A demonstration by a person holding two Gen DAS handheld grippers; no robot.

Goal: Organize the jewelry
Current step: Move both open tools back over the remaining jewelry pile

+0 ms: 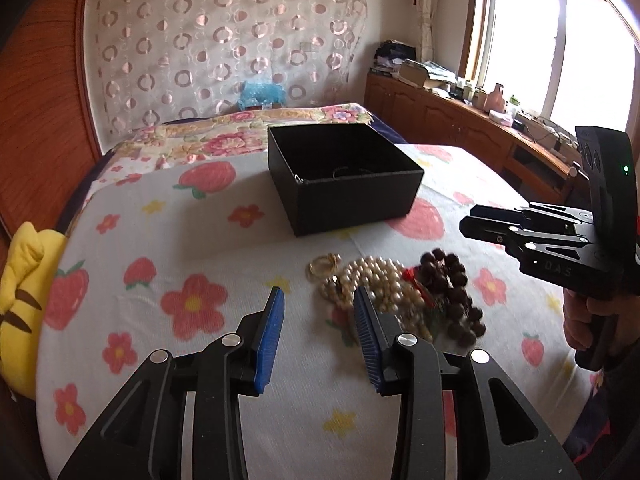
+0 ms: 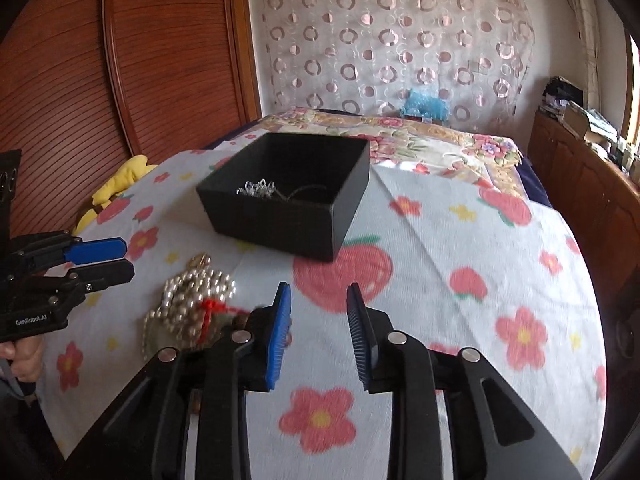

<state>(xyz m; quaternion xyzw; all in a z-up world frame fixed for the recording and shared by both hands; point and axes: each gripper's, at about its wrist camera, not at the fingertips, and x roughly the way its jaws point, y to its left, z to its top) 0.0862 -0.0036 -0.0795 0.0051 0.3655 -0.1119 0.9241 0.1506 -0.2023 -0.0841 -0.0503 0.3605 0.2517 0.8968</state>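
Both grippers stood with their blue pads parted and nothing between them. Seen from its own camera, the left gripper (image 1: 318, 300) hung over the bedspread (image 1: 224, 240), its right pad just at the near edge of the jewelry pile. The right gripper (image 2: 318, 300) hovered over bare cloth beside that pile, and no pad pressed on anything.

One black box (image 1: 344, 178) sat open toward the far edge of the bedspread, with one silvery chain (image 2: 256, 190) and a thin dark loop inside. Three pieces lay heaped together nearer the grippers: one pearl strand (image 1: 376, 280), one string of dark red beads (image 1: 452, 292) with a red cord, and one gold ring-like piece (image 1: 324, 266) at the heap's far left. One yellow plush toy (image 1: 20, 300) lay at the left edge.
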